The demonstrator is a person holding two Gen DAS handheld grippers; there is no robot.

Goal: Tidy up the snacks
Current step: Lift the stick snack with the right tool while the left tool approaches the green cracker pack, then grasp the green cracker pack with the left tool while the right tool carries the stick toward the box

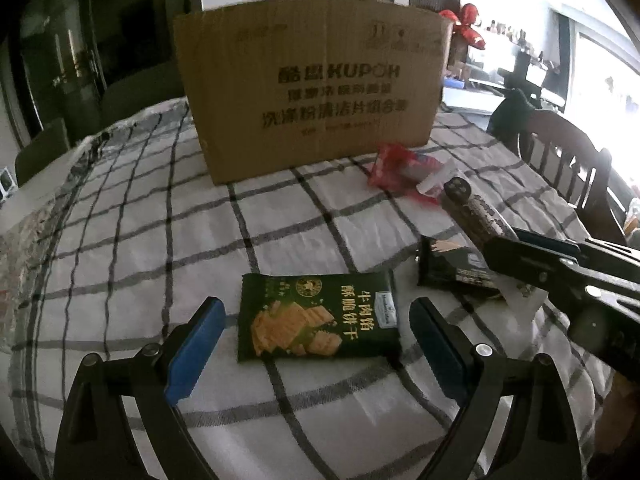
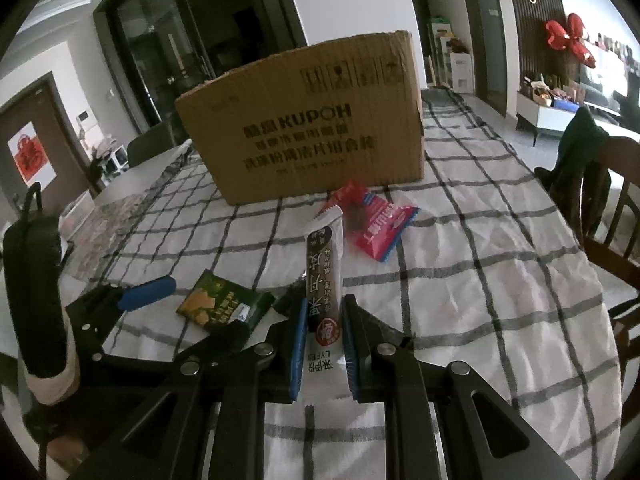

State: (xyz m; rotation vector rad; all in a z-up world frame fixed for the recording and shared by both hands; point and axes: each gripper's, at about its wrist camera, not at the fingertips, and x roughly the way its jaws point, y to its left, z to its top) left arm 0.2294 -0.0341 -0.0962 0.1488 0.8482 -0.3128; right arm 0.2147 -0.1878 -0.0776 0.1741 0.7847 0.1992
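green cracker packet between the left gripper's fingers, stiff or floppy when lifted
The green cracker packet lies flat with straight edges, so probably fairly stiff. Glossy film could slip in the open left gripper. Pictured crackers suggest brittle contents, so squeeze lightly.

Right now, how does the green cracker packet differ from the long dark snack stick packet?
The green cracker packet lies flat on the checked tablecloth; the dark stick packet is clamped between the right gripper pads, its far end pointing toward the cardboard box. The cracker packet is broad and rectangular, the stick packet long and narrow. The open left gripper only straddles the cracker packet, not touching it. Both are sealed snacks outside the box.
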